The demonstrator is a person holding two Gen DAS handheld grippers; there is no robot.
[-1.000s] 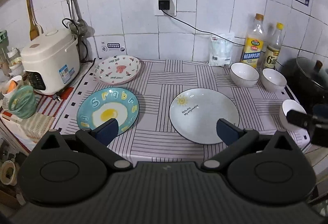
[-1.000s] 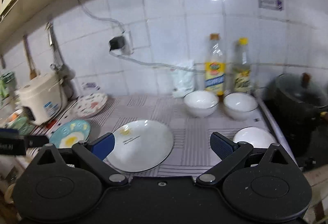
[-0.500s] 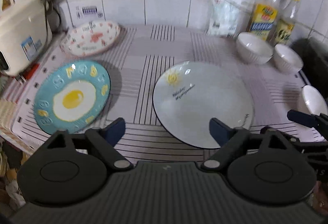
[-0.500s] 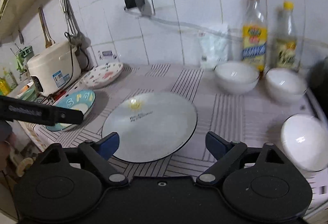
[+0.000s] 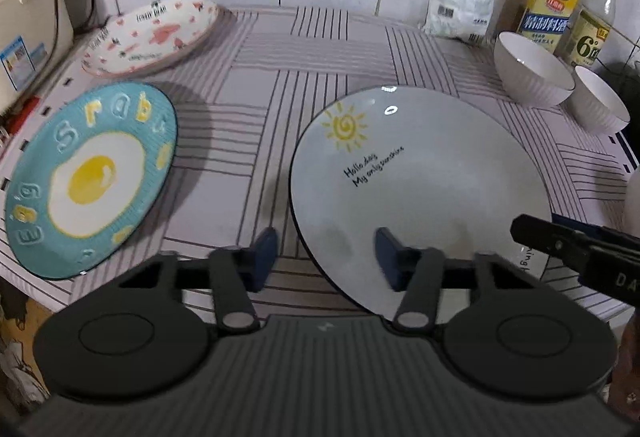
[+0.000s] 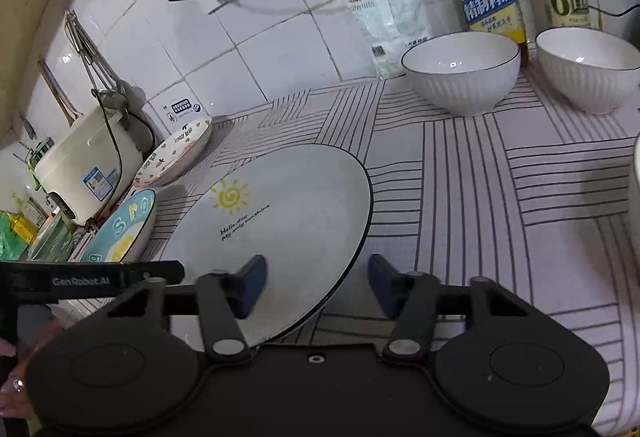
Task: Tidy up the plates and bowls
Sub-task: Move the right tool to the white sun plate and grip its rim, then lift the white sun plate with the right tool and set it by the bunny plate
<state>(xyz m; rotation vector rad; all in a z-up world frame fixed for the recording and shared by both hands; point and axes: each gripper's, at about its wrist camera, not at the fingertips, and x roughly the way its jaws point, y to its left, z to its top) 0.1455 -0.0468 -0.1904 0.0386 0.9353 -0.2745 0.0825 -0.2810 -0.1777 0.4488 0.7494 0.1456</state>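
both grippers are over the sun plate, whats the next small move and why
Probably ease the left hand-held gripper forward so its open fingers straddle the near rim of the round white sun-print plate, then close. The rim already sits between its fingers, and the right hand-held gripper is open too.

Glazed ceramic on striped cloth

The round white sun-printed ceramic plate (image 5: 432, 173) gleams glossy ahead of the matt black plastic left gripper (image 5: 326, 257); the striped tablecloth (image 5: 248, 173) looks matt.

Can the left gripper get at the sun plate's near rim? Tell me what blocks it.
Probably yes. The left gripper is open with its jaws straddling the near-left rim of the sun plate. Nothing lies between them; the right gripper flanks the other edge.
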